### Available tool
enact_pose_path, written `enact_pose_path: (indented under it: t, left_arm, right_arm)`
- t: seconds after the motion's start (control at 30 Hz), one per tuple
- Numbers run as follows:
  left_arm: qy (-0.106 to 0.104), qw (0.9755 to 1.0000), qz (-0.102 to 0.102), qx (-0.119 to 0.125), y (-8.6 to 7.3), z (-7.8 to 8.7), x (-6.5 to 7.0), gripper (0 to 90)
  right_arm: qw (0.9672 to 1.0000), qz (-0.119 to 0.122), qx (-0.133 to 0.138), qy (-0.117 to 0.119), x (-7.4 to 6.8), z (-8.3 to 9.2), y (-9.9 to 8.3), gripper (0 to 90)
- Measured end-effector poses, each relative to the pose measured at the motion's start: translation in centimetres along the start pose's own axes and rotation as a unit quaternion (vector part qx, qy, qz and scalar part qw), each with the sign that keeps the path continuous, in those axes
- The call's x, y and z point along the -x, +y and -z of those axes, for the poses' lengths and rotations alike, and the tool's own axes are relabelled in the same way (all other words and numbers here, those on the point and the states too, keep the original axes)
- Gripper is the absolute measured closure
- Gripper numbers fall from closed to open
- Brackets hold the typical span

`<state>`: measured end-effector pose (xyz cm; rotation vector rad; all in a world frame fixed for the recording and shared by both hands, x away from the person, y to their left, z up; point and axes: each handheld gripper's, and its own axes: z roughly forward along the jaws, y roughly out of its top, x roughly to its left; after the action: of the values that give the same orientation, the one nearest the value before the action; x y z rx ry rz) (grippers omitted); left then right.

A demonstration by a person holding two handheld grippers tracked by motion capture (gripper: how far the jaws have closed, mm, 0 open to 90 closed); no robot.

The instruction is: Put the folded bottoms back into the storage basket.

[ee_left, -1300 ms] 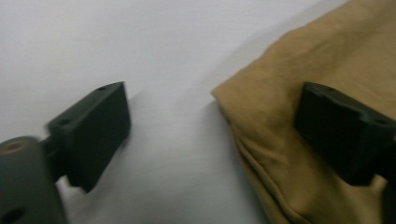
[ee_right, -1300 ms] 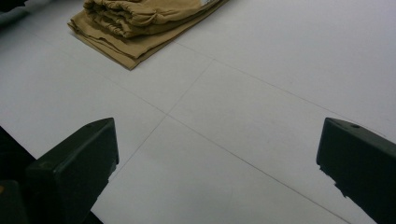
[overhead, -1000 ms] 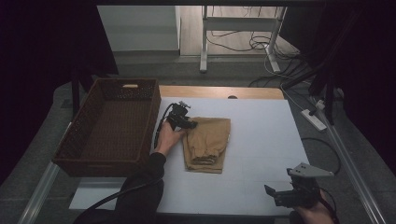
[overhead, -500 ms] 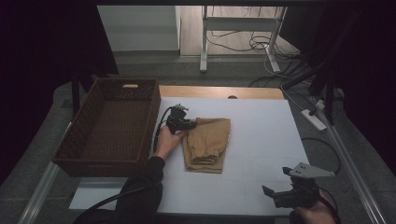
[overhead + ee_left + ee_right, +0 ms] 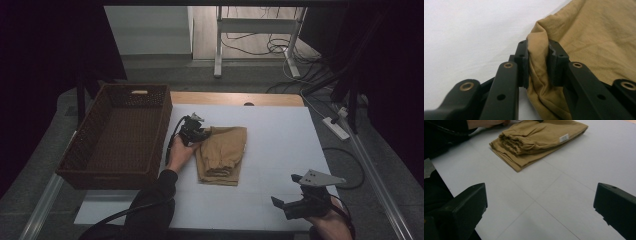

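Observation:
A folded tan garment (image 5: pixel 222 152) lies on the white table (image 5: pixel 280 135), just right of the basket. My left gripper (image 5: pixel 200 134) is at the garment's upper left corner. In the left gripper view its jaws have just been closing, and both pads now press a raised fold of the tan cloth (image 5: pixel 586 37); the left gripper (image 5: pixel 538 50) is shut on it. My right gripper (image 5: pixel 282 204) hovers near the table's front right edge, pointing towards the garment (image 5: pixel 536 137). The right gripper (image 5: pixel 540 202) is open with nothing but bare table between its jaws.
An empty brown wicker basket (image 5: pixel 107 177) stands at the table's left side, next to the left hand. A white label (image 5: pixel 564 138) shows on the garment's edge. Cables and a desk frame (image 5: pixel 260 40) lie on the floor beyond the table.

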<state>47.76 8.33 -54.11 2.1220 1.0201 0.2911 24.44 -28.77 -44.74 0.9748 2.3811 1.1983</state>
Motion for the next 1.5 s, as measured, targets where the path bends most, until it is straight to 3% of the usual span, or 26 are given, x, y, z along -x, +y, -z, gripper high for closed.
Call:
enact_pose_path:
  t: [0.4, 0.6, 0.77, 1.07, 1.2, 1.5]
  left_arm:
    - [-0.003, 1.0, 0.009, 0.0, 0.0, 0.0, -0.1, 72.9]
    - [-0.003, 0.9999, 0.012, 0.002, -0.1, 0.0, -0.1, 72.9]
    - [-0.004, 0.9999, 0.014, 0.002, -0.1, 0.0, -0.1, 72.9]
    - [-0.009, 0.9998, 0.02, 0.003, -0.1, 0.0, -0.2, 72.9]
    - [-0.01, 0.9997, 0.021, 0.003, -0.1, 0.0, -0.3, 72.8]
    - [-0.012, 0.9996, 0.024, 0.004, -0.1, 0.0, -0.3, 72.8]
  right_arm:
    - [0.9994, -0.01, -0.008, 0.033, 0.0, -2.3, 1.4, 0.5]
    - [0.9993, 0.005, -0.025, 0.028, 0.1, -3.9, 2.0, 0.5]
    - [0.9989, 0.001, -0.039, 0.027, 0.1, -5.2, 2.5, 0.4]
    - [0.9975, 0.001, -0.05, 0.049, 0.1, -7.4, 3.5, 0.0]
    - [0.9961, 0.012, -0.063, 0.06, -0.1, -8.6, 3.8, 0.0]
    - [0.9944, 0.023, -0.078, 0.068, -0.5, -10.5, 4.5, 0.0]
